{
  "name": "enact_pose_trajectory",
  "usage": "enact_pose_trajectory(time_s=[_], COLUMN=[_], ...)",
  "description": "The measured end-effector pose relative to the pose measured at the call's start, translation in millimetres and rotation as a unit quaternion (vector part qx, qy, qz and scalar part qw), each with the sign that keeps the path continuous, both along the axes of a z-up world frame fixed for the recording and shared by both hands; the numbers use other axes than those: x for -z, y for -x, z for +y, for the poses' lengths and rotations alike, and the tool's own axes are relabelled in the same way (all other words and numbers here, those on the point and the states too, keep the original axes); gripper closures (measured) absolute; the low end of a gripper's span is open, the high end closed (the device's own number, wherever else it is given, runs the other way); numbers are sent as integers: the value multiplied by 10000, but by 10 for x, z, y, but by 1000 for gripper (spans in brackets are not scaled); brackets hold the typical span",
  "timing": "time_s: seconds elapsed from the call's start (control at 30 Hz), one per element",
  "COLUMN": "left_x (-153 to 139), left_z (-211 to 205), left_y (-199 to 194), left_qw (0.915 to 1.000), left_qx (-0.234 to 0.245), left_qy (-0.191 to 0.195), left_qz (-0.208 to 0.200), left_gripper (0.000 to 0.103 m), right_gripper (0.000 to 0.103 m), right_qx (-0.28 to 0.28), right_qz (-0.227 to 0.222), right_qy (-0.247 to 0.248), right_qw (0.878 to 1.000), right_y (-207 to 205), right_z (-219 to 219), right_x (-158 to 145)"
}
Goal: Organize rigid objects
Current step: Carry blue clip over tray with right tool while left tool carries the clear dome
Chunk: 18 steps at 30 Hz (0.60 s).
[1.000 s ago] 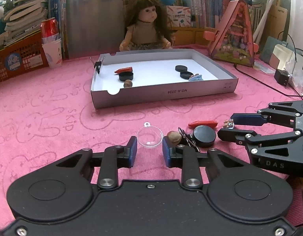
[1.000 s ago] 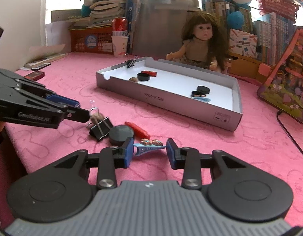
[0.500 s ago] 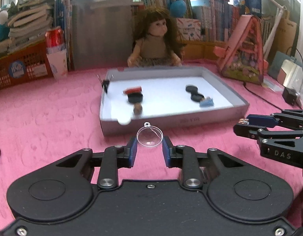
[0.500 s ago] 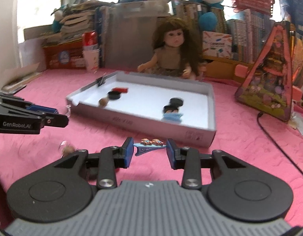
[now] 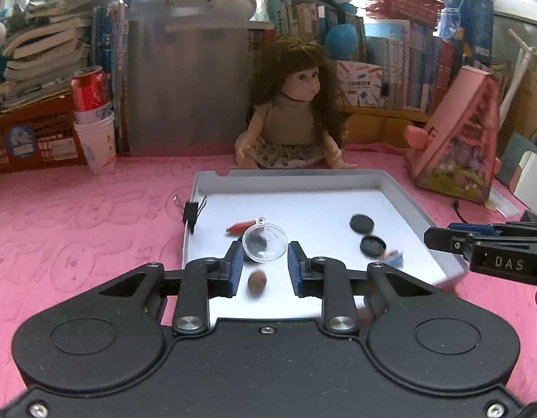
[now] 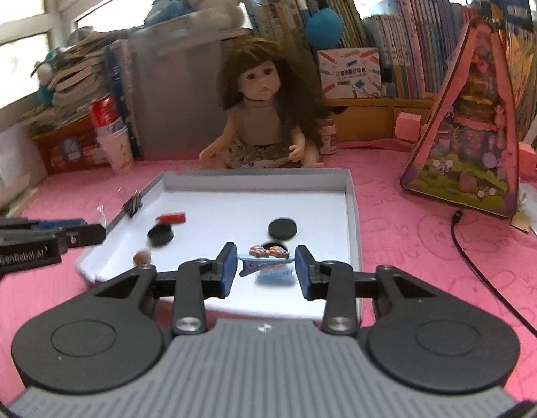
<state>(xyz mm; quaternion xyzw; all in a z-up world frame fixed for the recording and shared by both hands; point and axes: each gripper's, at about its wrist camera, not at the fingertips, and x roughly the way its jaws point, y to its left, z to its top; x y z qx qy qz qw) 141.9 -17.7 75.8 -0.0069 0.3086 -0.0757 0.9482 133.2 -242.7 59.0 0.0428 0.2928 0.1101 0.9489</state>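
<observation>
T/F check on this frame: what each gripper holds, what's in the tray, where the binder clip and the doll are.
1. The left gripper holds a clear plastic dome. True.
2. The right gripper is empty. False: it is shut on a blue hair clip.
3. The binder clip is clamped on the tray's left wall. True.
4. The tray holds nothing. False: black discs, a red piece and a brown nut lie in it.
5. The doll sits inside the tray. False: it sits behind it.
</observation>
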Motion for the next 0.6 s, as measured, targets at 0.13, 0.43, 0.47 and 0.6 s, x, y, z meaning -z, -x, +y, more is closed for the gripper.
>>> enact_pose_trajectory(time_s=[0.13, 0.43, 0.47, 0.6], left_x=[-20, 176, 204, 332], left_z=[-39, -168, -174, -192], left_y=[-372, -1126, -1184, -1370], left_qw=[9996, 9978, 9977, 9966], left_qx=[12, -148, -165, -297], left_qy=[129, 136, 100, 13], left_qz=[253, 632, 655, 765], left_gripper=[77, 77, 77, 77], right_gripper=[61, 61, 61, 61], right_qx=[101, 335, 352, 387], right_qz=[328, 876, 921, 1025], right_qy=[-234, -303, -307, -275], right_qw=[9991, 9951, 9947, 9936], right_y=[-395, -1089, -1144, -1307], right_z=[-36, 24, 36, 79], right_x=[-56, 73, 91, 139])
